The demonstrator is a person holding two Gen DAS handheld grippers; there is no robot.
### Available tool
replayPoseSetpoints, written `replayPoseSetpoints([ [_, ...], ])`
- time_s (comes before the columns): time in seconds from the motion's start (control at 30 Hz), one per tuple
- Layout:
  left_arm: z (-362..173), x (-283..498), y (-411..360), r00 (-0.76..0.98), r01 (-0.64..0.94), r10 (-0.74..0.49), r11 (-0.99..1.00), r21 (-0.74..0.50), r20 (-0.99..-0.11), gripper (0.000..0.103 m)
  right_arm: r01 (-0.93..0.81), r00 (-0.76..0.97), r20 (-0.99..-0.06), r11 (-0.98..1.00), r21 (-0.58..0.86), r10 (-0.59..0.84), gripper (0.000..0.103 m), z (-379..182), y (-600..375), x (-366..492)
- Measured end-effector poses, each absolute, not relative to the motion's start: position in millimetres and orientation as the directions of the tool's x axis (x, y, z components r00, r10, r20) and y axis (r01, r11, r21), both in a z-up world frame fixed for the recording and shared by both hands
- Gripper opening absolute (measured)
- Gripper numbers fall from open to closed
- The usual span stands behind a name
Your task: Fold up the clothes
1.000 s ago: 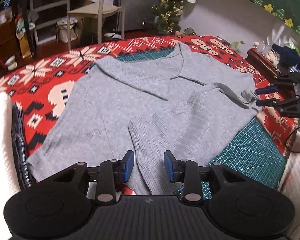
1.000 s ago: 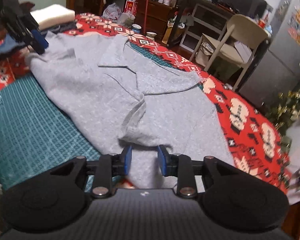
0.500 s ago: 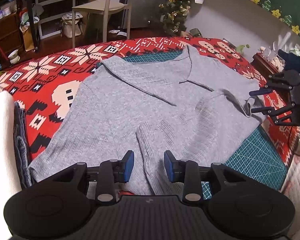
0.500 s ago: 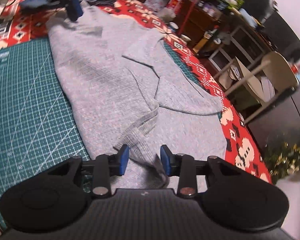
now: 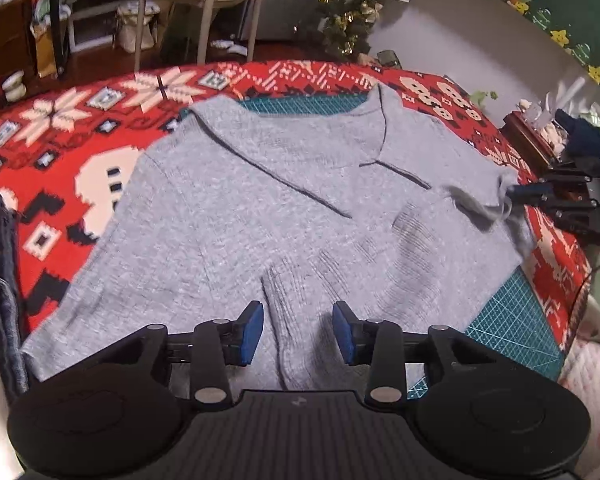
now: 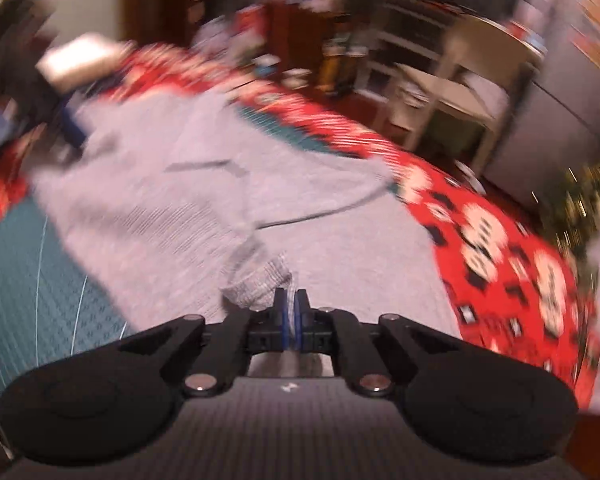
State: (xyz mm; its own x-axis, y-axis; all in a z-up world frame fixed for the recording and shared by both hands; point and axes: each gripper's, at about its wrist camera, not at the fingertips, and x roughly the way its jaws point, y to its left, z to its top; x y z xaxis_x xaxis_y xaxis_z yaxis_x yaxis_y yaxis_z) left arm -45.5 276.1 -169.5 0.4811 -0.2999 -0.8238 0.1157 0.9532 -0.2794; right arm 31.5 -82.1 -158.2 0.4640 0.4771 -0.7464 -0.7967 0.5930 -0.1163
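Pinched together on the ribbed cuff (image 6: 260, 284), your right gripper (image 6: 290, 308) has just closed its jaws, and a small bunch of grey knit stands up between the blue pads, so treat that as your hold and check that it has caught both layers of the sleeve end and not only the top one. Your left gripper (image 5: 298, 330) stands part-open, its pads (image 5: 252, 328) on either side of a ridge in the fabric and not pressing it (from this view you cannot tell whether the tips touch the cloth). Close there only once the ridge sits squarely between the pads. Outward from the fingers, the grey sweater (image 5: 284, 208) lies spread on the green cutting mat (image 5: 512, 320) and the red patterned cloth (image 5: 60, 160), collar toward the far edge, one sleeve already crossing the body. For a clean fold, lift the cuff just enough to clear the body, carry it across in one steady sweep, and keep the sleeve straight so it does not twist. Move slowly; the right view is heavily blurred, and a thin knit held by a small pinch will likely slip or drag the body out of line. A folded pile (image 5: 4, 280) beside the sweater's hem leaves you little room on that side.
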Motion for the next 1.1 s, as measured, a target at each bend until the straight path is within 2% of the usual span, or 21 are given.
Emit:
replayPoseSetpoints([
  [0.03,-170.2,-45.3,274.8,0.479,0.115,-0.297,0.954,-0.277,-0.826,0.027,-0.775,0.475,-0.737,0.626,-0.090,0.481,0.003,-156.9,-89.1,32.9],
  [0.1,-167.5,-47.6,272.2,0.489,0.112,-0.285,0.958,-0.264,-0.824,0.004,-0.737,0.496,-0.718,0.674,-0.051,0.488,0.003,-152.5,-100.8,35.4],
  [0.43,-100.6,-87.0,264.2,0.712,0.057,-0.123,0.991,-0.117,-0.691,0.004,-0.678,0.583,-0.615,0.735,-0.008,0.531,0.002,-110.0,-119.5,47.1],
  [0.77,-103.9,-46.7,280.4,0.794,-0.001,-0.056,0.995,-0.095,-0.605,0.004,-0.652,0.621,-0.578,0.758,-0.008,0.529,0.002,-109.9,-102.9,93.9],
  [0.87,-112.6,-30.5,282.1,0.796,-0.004,-0.045,0.997,-0.080,-0.604,0.004,-0.638,0.626,-0.583,0.770,-0.002,0.517,0.002,-118.5,-97.9,110.6],
  [1.1,-147.7,-10.8,290.2,0.745,-0.039,-0.002,0.998,-0.046,-0.667,0.004,-0.589,0.617,-0.624,0.807,0.038,0.480,0.002,-153.9,-92.7,144.2],
])
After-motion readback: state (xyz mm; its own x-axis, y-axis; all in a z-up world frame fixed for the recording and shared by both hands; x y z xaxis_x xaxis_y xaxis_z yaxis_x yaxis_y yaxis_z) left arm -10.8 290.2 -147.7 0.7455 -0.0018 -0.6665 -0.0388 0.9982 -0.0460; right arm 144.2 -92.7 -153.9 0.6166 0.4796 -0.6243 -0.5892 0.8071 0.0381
